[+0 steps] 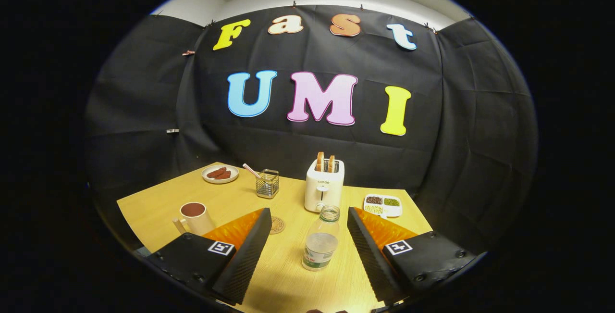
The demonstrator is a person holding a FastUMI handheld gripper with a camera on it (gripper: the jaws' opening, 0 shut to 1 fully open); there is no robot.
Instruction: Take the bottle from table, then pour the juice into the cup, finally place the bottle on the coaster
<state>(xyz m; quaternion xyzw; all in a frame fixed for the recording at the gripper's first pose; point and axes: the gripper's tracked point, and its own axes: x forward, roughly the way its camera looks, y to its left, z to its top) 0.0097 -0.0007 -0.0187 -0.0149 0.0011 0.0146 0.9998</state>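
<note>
Wooden desk (158, 207) carries everything. Hand-held gripper (307, 241) hovers over its near edge, fingers spread wide, gripping nothing. Toaster (324, 188) with two slices stands beyond the fingers. Uncapped bottle (321, 241) stands upright between the fingers, touching neither. Cup (193, 218) sits beside the left finger; coaster (276, 225) just ahead of it.

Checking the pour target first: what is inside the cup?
The cup, beyond the left finger, holds a dark reddish-brown filling near its rim. Its depth is hidden by the wall. The open gripper brackets the bottle.
</note>
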